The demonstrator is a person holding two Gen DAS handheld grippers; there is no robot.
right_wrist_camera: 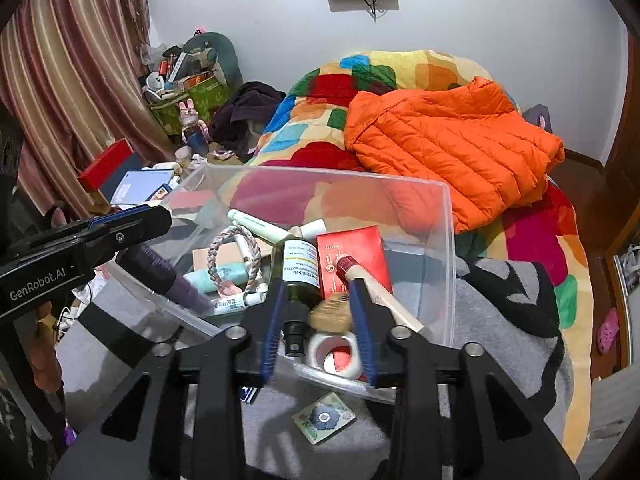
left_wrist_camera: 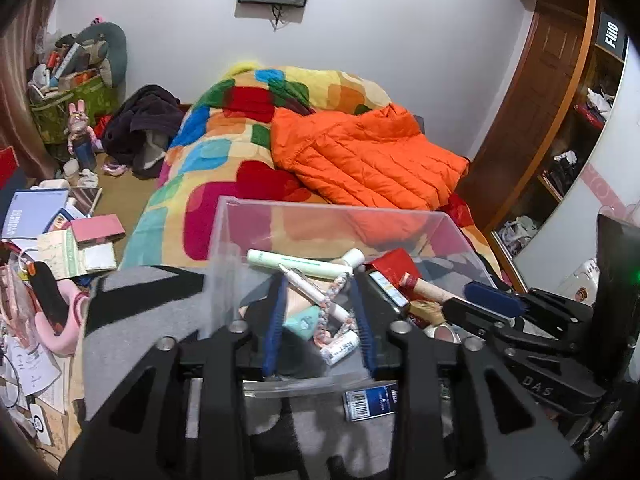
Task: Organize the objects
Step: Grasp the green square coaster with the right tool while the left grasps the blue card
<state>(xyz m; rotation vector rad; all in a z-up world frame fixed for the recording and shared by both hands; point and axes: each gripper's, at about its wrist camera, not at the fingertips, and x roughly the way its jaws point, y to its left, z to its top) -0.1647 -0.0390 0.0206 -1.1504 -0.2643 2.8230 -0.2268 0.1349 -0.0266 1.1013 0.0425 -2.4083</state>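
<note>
Both grippers point steeply down over the near rim of a clear rectangular plastic bin (right_wrist_camera: pixel 448 240) that stands on a grey-and-black blanket (right_wrist_camera: pixel 504 312) at the foot of a bed.

The left gripper (left_wrist_camera: pixel 320 320) hangs above the bin's near-left corner. Its blue-padded jaws stand partly apart with nothing pressed between them; below them lie a pink-and-white braided rope ring (left_wrist_camera: pixel 340 312), a white tube (left_wrist_camera: pixel 314 292) and a mint-green tube (left_wrist_camera: pixel 302 320).

The right gripper (right_wrist_camera: pixel 318 326) hangs above the bin's near-right corner, jaws likewise partly apart and gripping nothing. Under the gap lie a dark green glass spray bottle with a white label (right_wrist_camera: pixel 298 276), a tan bristle brush (right_wrist_camera: pixel 332 314) and a white tape roll (right_wrist_camera: pixel 332 352) — whether the pads touch any of them cannot be told.

A red rectangular carton (right_wrist_camera: pixel 352 256) and a wooden handle with a red tip (right_wrist_camera: pixel 376 292) lie along the bin's right side; a long pale-green tube (right_wrist_camera: pixel 260 228) lies toward the far wall.

Outside the near rim, on the blanket, rest a blue barcoded box (left_wrist_camera: pixel 370 402) and a square floral tile (right_wrist_camera: pixel 324 418). The far rim borders a multicoloured patchwork quilt (left_wrist_camera: pixel 224 152) carrying an orange quilted jacket (left_wrist_camera: pixel 368 160). Open blanket lies right of the bin — cluttered papers and boxes crowd the left.
</note>
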